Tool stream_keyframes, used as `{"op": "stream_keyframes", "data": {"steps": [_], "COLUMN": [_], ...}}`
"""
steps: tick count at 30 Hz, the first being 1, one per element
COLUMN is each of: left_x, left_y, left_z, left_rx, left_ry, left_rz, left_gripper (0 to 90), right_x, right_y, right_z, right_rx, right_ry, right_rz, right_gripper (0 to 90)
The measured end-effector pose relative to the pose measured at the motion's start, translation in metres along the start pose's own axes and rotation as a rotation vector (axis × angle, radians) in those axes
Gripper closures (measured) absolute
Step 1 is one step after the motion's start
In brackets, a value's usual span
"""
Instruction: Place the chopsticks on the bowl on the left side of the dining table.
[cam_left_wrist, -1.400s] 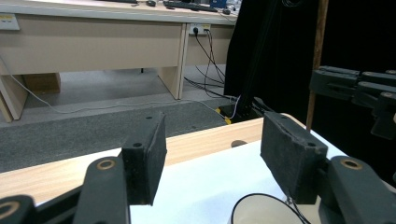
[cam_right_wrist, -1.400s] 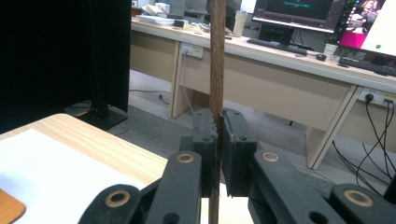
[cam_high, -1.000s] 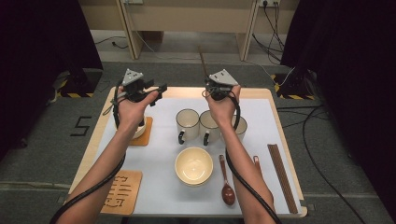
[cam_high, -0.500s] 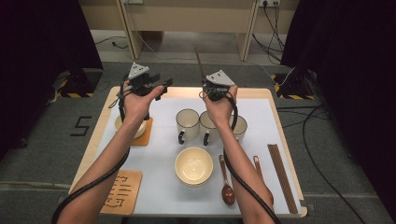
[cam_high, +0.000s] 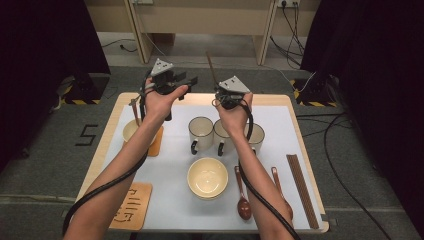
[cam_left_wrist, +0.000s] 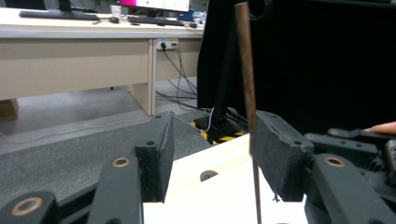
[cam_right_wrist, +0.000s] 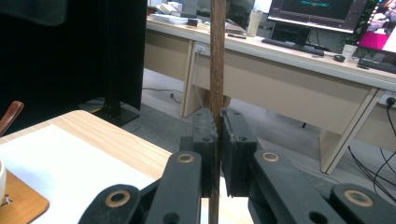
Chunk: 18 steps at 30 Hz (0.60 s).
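From above, the right gripper (cam_high: 223, 98) holds a brown chopstick (cam_high: 212, 65) upright over the table's (cam_high: 280, 102) far edge, the left gripper (cam_high: 176, 85) nearby. Its own view shows jaws clamping the chopstick (cam_right_wrist: 217, 60). The left gripper's jaws, just closing, stand apart, the chopstick (cam_left_wrist: 246, 65) beside one pad.

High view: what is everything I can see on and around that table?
Table: one, wooden with white mat, centre.
Mugs: three, cream, in a row mid-table.
Bowl: one, cream, nearer than the mugs.
Small cup: one, cream, on an orange coaster, left.
Spoons: two, dark brown, right of the bowl.
Chopsticks: one pair, brown, right edge.
Board: one, light wood, near-left corner.
Stick: one, brown, upright in the right claw.
Forearms: two, from the bottom.
Left claw: black, open, jaws just been closing, gripping nothing.
Right claw: black, shut on the stick.
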<state>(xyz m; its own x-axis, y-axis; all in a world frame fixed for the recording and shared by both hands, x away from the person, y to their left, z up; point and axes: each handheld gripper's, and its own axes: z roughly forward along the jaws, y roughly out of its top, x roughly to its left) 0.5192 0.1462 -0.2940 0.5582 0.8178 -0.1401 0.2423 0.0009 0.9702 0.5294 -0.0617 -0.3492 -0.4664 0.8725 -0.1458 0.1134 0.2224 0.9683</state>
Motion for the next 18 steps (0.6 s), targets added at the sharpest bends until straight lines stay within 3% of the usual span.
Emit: {"op": "stream_keyframes", "data": {"steps": [13,18], "left_x": [-0.016,-0.018], "left_y": [0.006,0.007], "left_z": [0.033,0.042], "left_rx": [0.019,0.020], "left_ry": [-0.050,-0.049], "left_rz": [-0.022,-0.034], "left_gripper": [53.8,59.1], "right_x": [0.005,0.008], "right_y": [-0.002,0.001], "right_z": [0.000,-0.002], "right_rx": [-0.003,-0.013], "right_ry": [0.014,0.024], "right_rz": [-0.009,-0.017], "right_gripper": [85.3,85.3]}}
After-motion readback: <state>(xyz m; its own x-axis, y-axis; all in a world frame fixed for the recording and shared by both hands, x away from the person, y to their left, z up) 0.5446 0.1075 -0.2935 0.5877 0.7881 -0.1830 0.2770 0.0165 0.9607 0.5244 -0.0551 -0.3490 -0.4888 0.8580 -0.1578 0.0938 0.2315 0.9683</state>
